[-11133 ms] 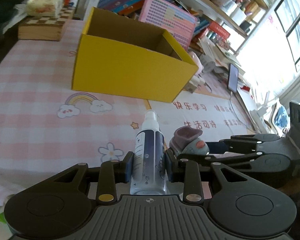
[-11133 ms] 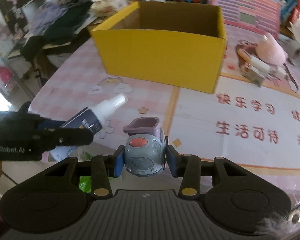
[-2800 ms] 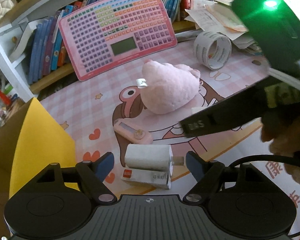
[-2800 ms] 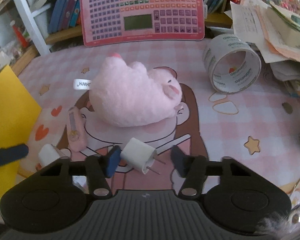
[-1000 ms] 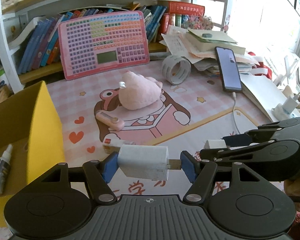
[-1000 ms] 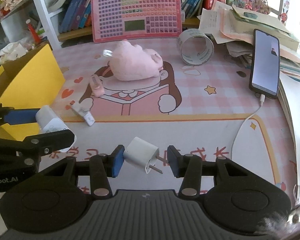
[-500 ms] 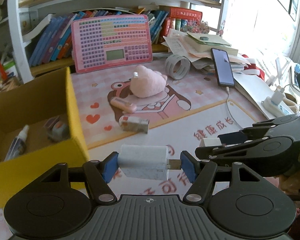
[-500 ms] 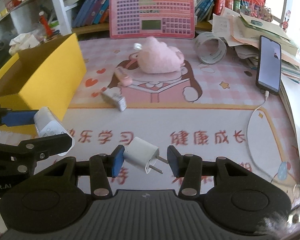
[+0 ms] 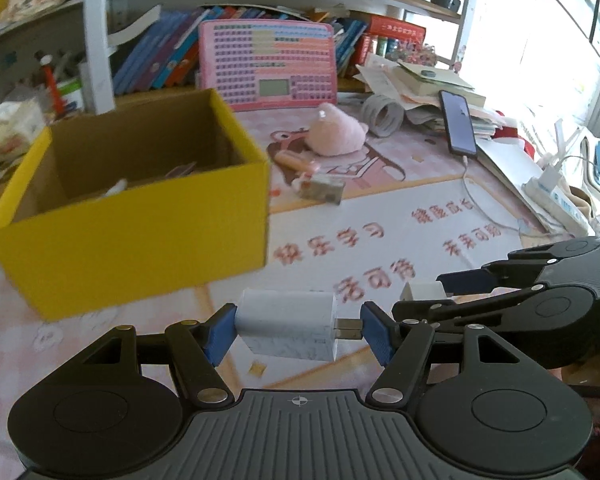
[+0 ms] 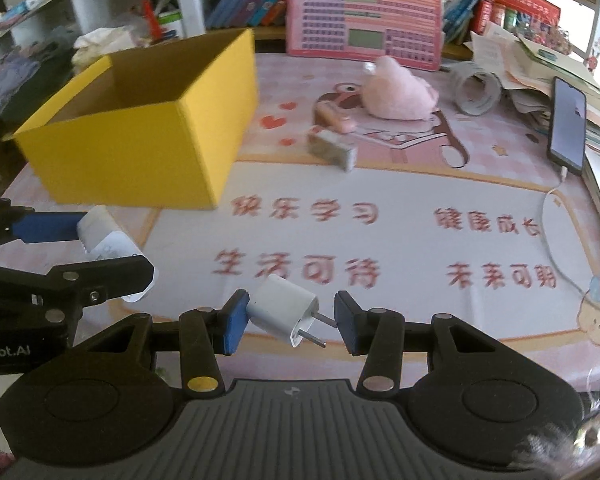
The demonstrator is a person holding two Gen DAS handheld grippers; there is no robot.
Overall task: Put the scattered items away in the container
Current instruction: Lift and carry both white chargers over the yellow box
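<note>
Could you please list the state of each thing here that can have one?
Yellow box: open-topped, items inside.
Left gripper: shut on large white charger.
Right gripper: shut on small white plug, prongs out.
Phone: cable attached.
Tape roll: on its side.

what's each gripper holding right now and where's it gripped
Left gripper: white charger block, clamped end to end. Right gripper: small white plug adapter, pinched between base and prongs.

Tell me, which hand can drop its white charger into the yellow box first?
Probably the left gripper: its white block charger hangs nearer the yellow cardboard box, while the right gripper with its small white plug is farther away.
</note>
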